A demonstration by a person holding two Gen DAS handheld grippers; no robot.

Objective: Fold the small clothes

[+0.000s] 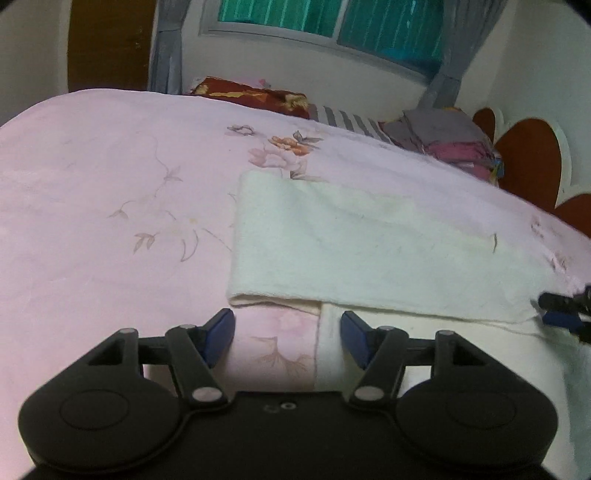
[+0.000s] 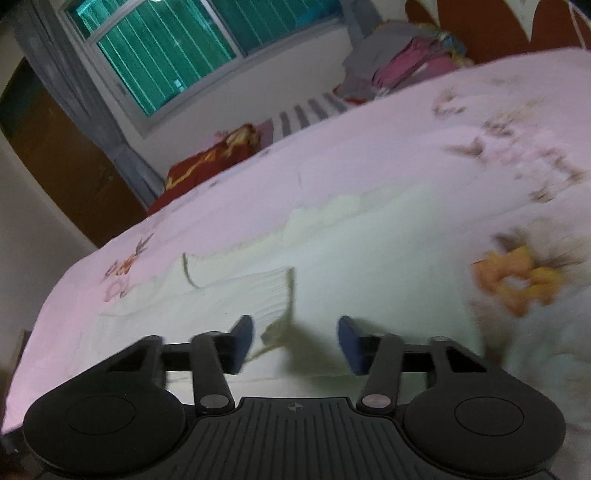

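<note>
Your bed, under a pink floral sheet, carries the cream cloth, folded, and a far clothes pile.

Bed sheet: pale pink, faint floral print in mauve and grey, one orange bloom at 12 o'clock of the cloth. Folded cloth: cream-white, plain. Left gripper: black body, blue pads on the fingers. Right gripper: same black, blue pads. Window: teal panes with vertical bars, grey frame. Curtains: grey. Pillow: dark red with yellow pattern. Striped fabric: grey and white. Clothes pile: grey, pink. Headboard: rust-brown, white edging.
</note>
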